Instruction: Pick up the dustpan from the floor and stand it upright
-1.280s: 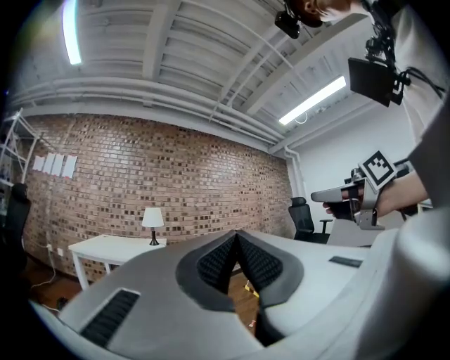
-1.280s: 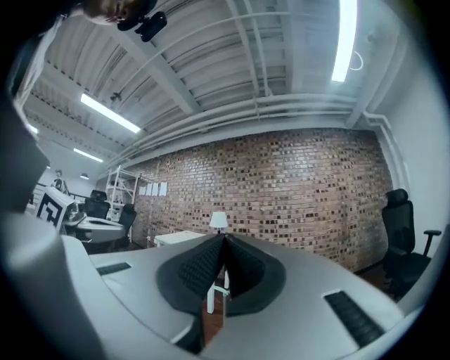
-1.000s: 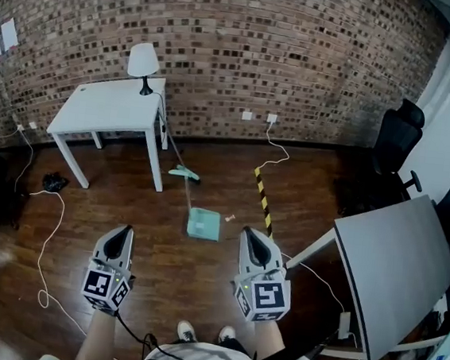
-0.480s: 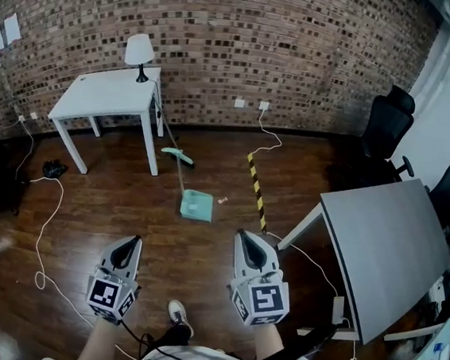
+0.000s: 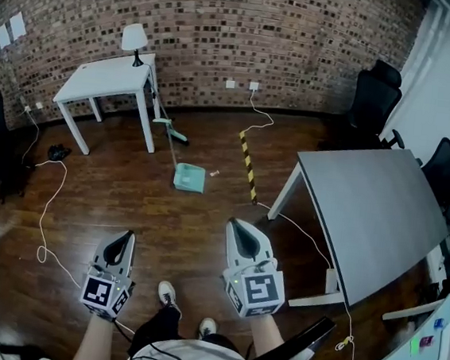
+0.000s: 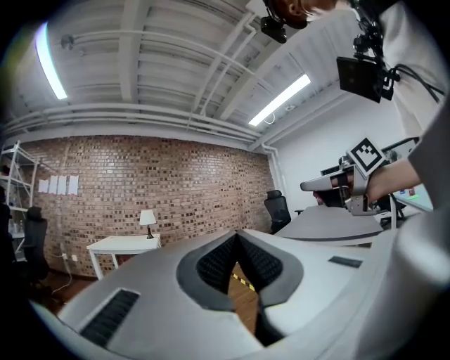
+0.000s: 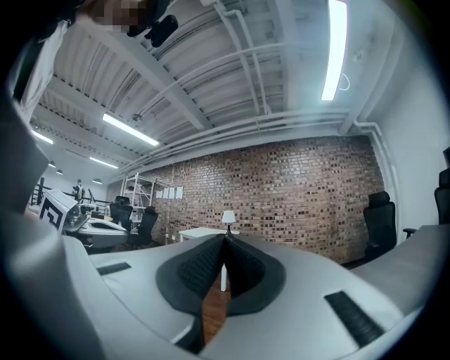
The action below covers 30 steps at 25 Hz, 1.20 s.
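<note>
Dustpan (image 5: 189, 178) lies flat, handle (image 5: 172, 150) toward the white table (image 5: 107, 87).

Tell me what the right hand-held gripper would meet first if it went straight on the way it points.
Probably the small white table: the shut right hand-held gripper lines up with its leg, far across the room. Nothing shows nearer, though depth is hard to judge.

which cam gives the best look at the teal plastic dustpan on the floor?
Head view: the teal plastic dustpan lies flat on the dark wood floor, whole and unblocked, near the white table. Neither gripper view shows it; both look at the brick wall, with the floor mostly hidden.
</note>
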### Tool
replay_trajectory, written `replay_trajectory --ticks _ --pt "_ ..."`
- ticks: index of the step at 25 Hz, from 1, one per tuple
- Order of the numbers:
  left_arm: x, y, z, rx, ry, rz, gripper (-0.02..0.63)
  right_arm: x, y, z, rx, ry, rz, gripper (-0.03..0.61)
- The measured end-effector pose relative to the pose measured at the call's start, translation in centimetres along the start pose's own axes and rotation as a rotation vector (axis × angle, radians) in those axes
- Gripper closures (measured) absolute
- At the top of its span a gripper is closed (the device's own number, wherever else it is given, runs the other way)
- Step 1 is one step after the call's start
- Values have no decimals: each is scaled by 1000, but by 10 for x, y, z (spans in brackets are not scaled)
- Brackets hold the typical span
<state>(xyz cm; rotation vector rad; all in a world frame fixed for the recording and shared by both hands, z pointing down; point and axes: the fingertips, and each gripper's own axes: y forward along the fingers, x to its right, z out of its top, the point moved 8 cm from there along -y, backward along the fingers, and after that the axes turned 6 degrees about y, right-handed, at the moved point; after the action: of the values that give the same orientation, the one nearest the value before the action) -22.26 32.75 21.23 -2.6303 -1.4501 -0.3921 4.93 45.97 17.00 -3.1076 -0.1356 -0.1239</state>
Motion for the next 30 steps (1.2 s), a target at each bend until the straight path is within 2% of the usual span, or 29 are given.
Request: replay_trajectory --ticks 4,10,15,19,24,30 --pt "13 -27 6 -6 -9 12 611 -12 -33 0 -6 9 -4 595" --pt "14 -39 16 12 -2 -4 611 -30 -49 4 10 2 -28 595" --pt "5 -42 25 42 -14 -2 611 -46 -49 7 37 -14 -29 597" --pt "-2 -46 26 32 -24 7 611 -61 -45 6 22 -28 -7 598" --pt "-3 -46 23 45 -31 -7 611 -70 -42 5 -2 -44 4 598" --pt "-6 -43 22 40 -26 -15 611 -70 -33 7 28 -50 4 598"
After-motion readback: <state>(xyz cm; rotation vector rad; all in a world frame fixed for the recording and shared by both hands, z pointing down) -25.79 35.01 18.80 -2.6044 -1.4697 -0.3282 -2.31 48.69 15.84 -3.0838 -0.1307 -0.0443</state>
